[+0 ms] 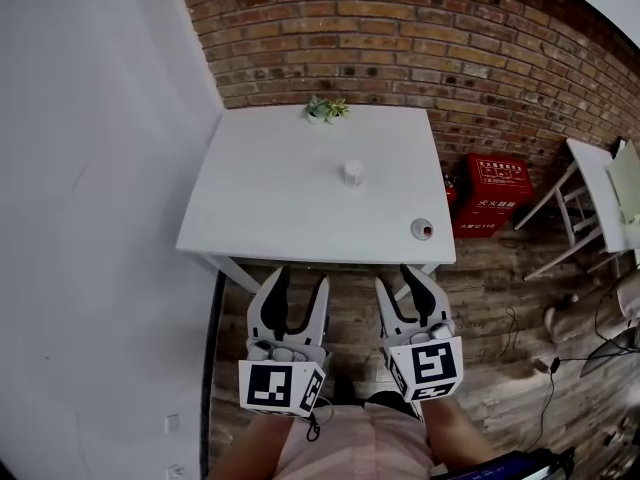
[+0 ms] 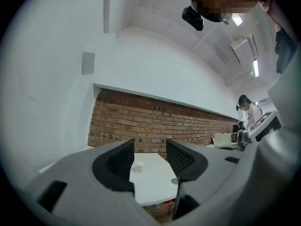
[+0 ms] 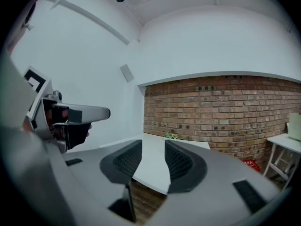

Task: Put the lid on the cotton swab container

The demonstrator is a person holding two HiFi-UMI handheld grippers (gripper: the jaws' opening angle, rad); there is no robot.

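White table (image 1: 260, 208) carries cotton swab container (image 1: 353, 173), lid (image 1: 423, 229) apart nr front-right edge — left gripper (image 1: 300, 278) & right gripper (image 1: 397, 276) both released, empty.

You are holding the left gripper (image 2: 150, 147) roughly level, its grey jaws with black ribbed pads standing apart and closing on nothing. Through the gap you are looking at a white square table (image 2: 157, 171) some way ahead. A small white cylindrical cotton swab container (image 2: 139, 167) is standing upright on it, well apart from a small round grey lid (image 2: 174, 181) lying near the table's edge. A red brick wall (image 2: 141, 121) is running behind the table.
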